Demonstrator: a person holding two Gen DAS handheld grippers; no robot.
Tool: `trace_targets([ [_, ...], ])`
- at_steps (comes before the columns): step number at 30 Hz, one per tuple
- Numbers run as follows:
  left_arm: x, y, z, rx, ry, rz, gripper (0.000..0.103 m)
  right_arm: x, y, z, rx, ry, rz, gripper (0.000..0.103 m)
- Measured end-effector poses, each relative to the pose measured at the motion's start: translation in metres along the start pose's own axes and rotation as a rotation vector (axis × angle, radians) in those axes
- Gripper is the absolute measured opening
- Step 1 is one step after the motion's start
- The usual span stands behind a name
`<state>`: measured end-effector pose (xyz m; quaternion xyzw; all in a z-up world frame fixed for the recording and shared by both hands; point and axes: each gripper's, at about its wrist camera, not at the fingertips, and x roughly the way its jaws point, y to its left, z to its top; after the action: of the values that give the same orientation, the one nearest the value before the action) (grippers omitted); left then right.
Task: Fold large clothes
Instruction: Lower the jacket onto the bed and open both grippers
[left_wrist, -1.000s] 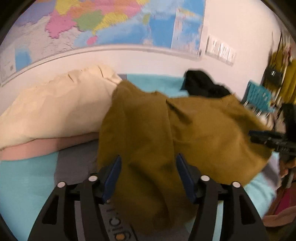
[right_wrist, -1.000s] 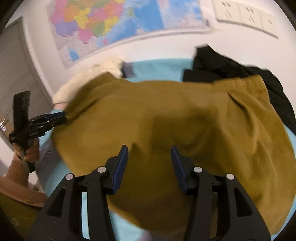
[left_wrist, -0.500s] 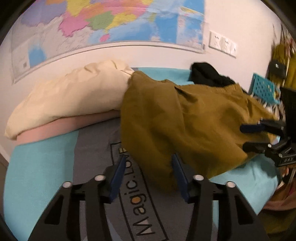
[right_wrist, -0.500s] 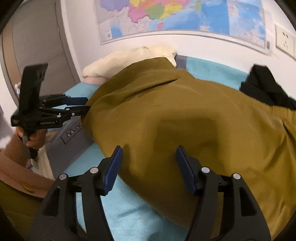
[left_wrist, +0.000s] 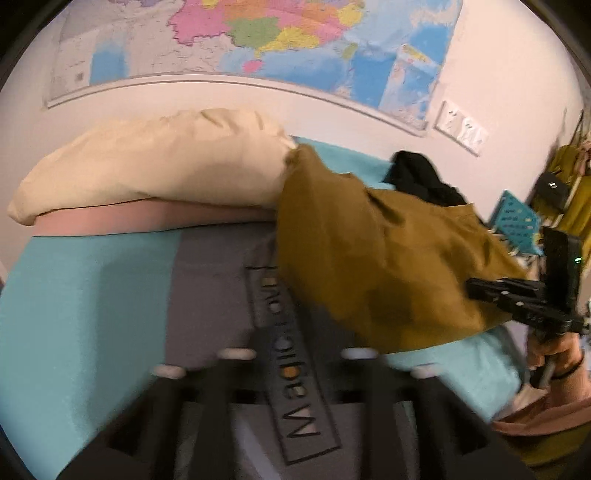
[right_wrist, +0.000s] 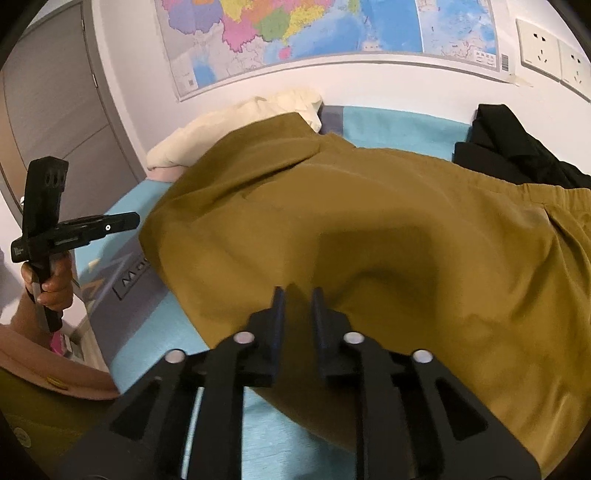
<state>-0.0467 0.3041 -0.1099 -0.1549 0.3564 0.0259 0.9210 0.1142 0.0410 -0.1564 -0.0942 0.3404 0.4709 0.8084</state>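
Note:
An olive-brown garment (right_wrist: 369, 229) lies spread on the bed, one end resting on the cream pillow; it also shows in the left wrist view (left_wrist: 369, 258). My right gripper (right_wrist: 297, 306) sits over the garment's near part with its jaws nearly together and nothing visibly between them. It also shows in the left wrist view (left_wrist: 484, 288) at the garment's right edge. My left gripper (left_wrist: 291, 354) is badly blurred, over the grey mat, clear of the garment. In the right wrist view the left gripper (right_wrist: 129, 221) is held off the bed's left side, empty, jaws close together.
A cream pillow (left_wrist: 155, 162) on a pink one (left_wrist: 129, 221) lies at the bed's head. A black garment (right_wrist: 517, 155) lies by the wall. The bed has a teal sheet (left_wrist: 74, 295) and a grey printed mat (left_wrist: 221, 295). A teal basket (left_wrist: 517, 221) stands beyond the bed.
My left gripper has pulled back off the garment toward the mat and closed up. My right gripper's jaws have gone from wide open to nearly together above the garment.

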Motion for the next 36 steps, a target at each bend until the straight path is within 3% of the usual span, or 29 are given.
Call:
trace_targets([
  [2,0.003,-0.009,0.001,0.036,-0.001,-0.013,0.045,-0.005,0.001,0.0,0.002,-0.013,-0.002,0.028],
  [5,0.014,-0.017,-0.003,0.067,0.034,-0.031,0.046,-0.013,-0.003,-0.001,0.035,-0.033,-0.001,0.03],
  [7,0.026,-0.016,-0.008,0.064,0.072,-0.012,0.034,-0.019,-0.009,-0.005,0.055,-0.042,-0.001,0.03],
  [10,0.038,-0.007,-0.012,0.006,0.108,-0.029,0.032,-0.025,-0.019,-0.011,0.078,-0.041,-0.044,0.03],
  [14,0.027,-0.019,-0.009,0.054,0.059,0.049,0.053,-0.053,-0.046,-0.024,0.163,-0.079,-0.071,0.031],
  [17,0.002,-0.032,-0.003,0.107,-0.052,-0.012,0.06,-0.089,-0.069,-0.036,0.224,-0.144,-0.148,0.034],
  [20,-0.007,-0.049,0.001,0.156,-0.109,-0.051,0.063,-0.11,-0.092,-0.047,0.281,-0.155,-0.253,0.034],
  [21,-0.002,-0.056,0.003,0.172,-0.104,-0.063,0.063,-0.109,-0.103,-0.053,0.298,-0.124,-0.302,0.028],
  [24,0.02,-0.072,0.004,0.199,-0.054,-0.074,0.063,-0.105,-0.12,-0.066,0.346,-0.097,-0.279,0.019],
  [25,0.03,-0.076,0.005,0.203,-0.038,-0.069,0.063,-0.107,-0.121,-0.067,0.353,-0.106,-0.269,0.02],
  [27,0.048,-0.079,0.006,0.193,0.01,-0.055,0.062,-0.119,-0.114,-0.066,0.317,-0.135,-0.284,0.034],
  [31,0.057,-0.08,0.005,0.192,0.029,-0.03,0.062,-0.146,-0.116,-0.066,0.335,-0.223,-0.309,0.039],
  [34,0.061,-0.081,0.005,0.197,0.046,0.002,0.062,-0.141,-0.136,-0.074,0.373,-0.156,-0.425,0.036],
  [36,0.066,-0.085,0.005,0.206,0.05,0.028,0.063,-0.137,-0.146,-0.082,0.393,-0.131,-0.446,0.039],
])
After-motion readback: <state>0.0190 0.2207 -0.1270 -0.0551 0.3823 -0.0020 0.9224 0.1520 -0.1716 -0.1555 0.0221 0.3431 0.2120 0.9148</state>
